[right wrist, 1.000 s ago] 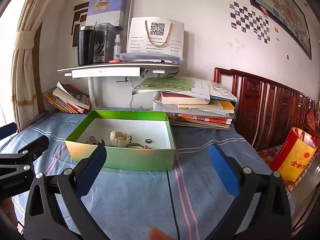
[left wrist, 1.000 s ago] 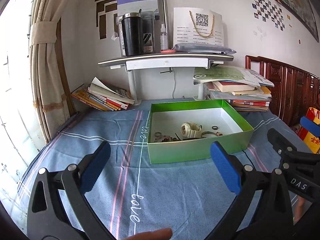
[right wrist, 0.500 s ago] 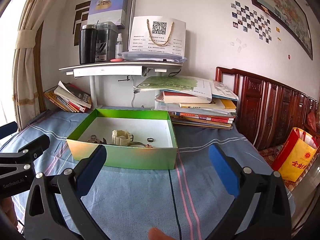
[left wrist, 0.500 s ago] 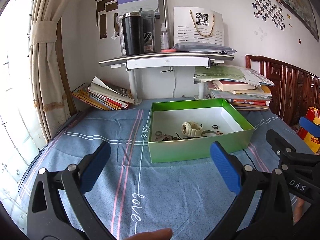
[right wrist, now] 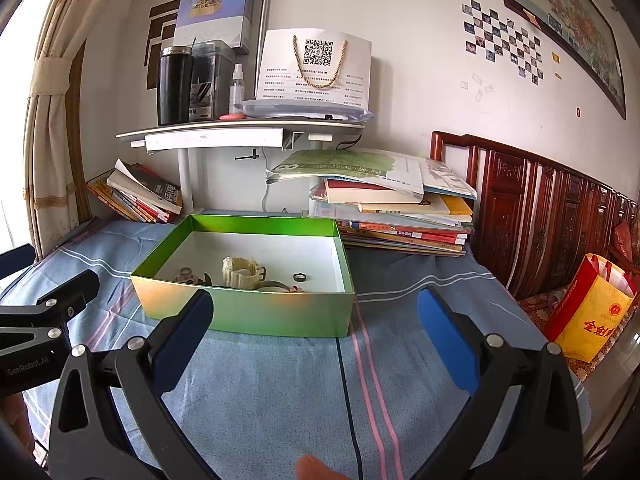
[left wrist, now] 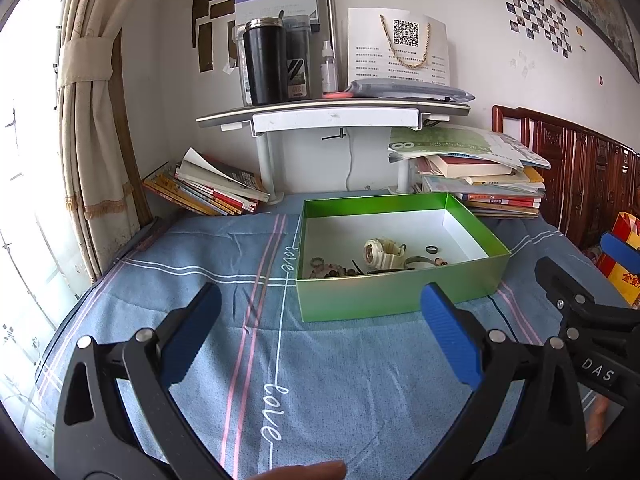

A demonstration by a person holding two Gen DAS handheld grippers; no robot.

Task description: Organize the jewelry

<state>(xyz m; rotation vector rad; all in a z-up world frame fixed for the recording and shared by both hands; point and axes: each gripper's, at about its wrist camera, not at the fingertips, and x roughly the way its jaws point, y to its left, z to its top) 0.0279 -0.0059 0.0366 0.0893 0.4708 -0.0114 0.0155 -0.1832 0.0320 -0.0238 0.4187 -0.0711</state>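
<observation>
- The box sits on the table, toward its far edge, right of the middle in the left wrist view.
- In the box, the watch lies near the middle; the ring lies to its right, apart from it; the beads lie to its left, by the near wall.
- Behind the box, at the table's far edge, stands the shelf.
- A stack of books lies at the far right corner, just behind the box.
- Leaning books lie at the far left corner, under the shelf's left end.
</observation>
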